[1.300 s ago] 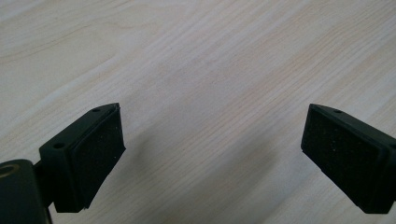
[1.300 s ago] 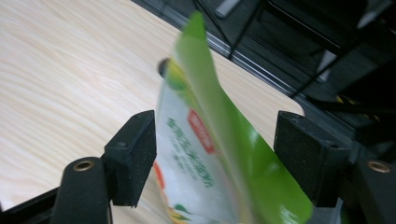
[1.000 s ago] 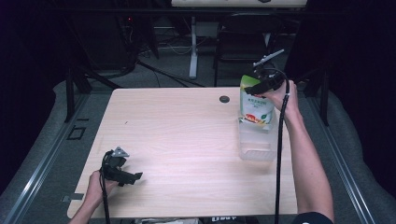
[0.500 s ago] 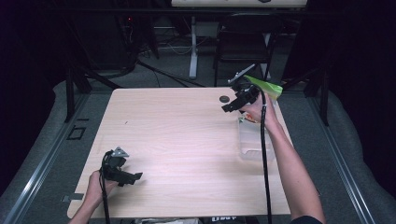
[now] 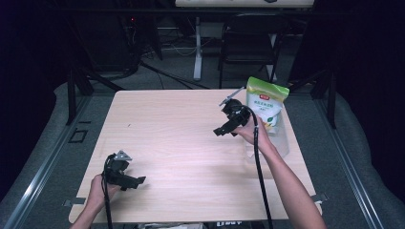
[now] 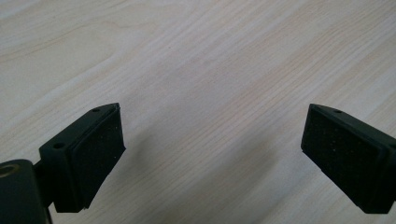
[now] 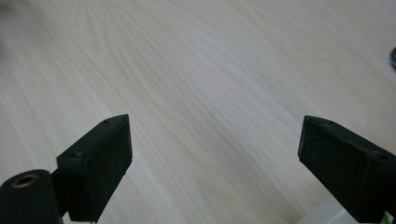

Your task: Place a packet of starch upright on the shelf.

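Here, line by line:

Surface: a pale wooden table [image 5: 191,143] with light grain, seen from above in the high view; dark floor and dark furniture legs lie beyond its far edge.

Left gripper: the left gripper [image 5: 136,181] sits near the table's near-left corner, held by the person's left hand [image 5: 98,191], which comes in over the near edge. A grey three-cornered plate rides on top of it and a black cable trails back from it toward the near edge.

Left gripper state: in the left gripper view its two black jaws stand wide apart with bare wood grain between them; one pad [image 6: 98,149] shows at the left, and nothing is held.

Right gripper: the right gripper [image 5: 222,130] is held above the table toward the far-right part, its jaws pointing toward the table's middle. The person's right hand [image 5: 248,131] grips it, the forearm running back to the near-right corner, and a black cable hangs along that forearm.

Right gripper state: in the right gripper view the jaws are spread wide over plain wood, one pad [image 7: 109,163] at the left, with nothing between them.

Pouch: a green and white stand-up pouch [image 5: 267,102] stands upright near the far-right corner, just beside the right hand and apart from the right gripper's jaws.

Container: a clear plastic container [image 5: 282,138] stands by the right edge; the pouch's lower part appears to sit in it.
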A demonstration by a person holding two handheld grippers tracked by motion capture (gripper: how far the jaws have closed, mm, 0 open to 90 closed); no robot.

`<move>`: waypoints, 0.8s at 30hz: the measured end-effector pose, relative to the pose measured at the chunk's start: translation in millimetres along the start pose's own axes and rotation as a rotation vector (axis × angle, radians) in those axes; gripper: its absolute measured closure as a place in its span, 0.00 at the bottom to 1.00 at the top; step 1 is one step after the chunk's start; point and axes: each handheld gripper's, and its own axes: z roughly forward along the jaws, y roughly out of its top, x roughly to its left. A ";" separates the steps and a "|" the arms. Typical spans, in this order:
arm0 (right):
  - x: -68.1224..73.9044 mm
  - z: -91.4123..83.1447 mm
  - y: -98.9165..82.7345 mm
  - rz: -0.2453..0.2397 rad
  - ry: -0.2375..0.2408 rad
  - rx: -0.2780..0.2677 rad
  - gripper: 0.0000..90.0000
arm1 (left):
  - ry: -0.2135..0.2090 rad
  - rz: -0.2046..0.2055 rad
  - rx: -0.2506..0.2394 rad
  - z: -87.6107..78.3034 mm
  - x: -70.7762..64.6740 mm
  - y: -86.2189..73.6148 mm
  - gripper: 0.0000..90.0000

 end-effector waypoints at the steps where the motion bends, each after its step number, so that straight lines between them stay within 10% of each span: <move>1: 2.9 2.0 -1.6 0.001 0.002 0.008 0.10 | 0.002 0.000 -0.001 -0.1 -0.2 0.0 0.06; 24: 77.0 37.0 -68.7 -0.043 0.071 0.081 0.10 | 0.000 0.010 -0.002 -1.3 -1.1 0.2 0.06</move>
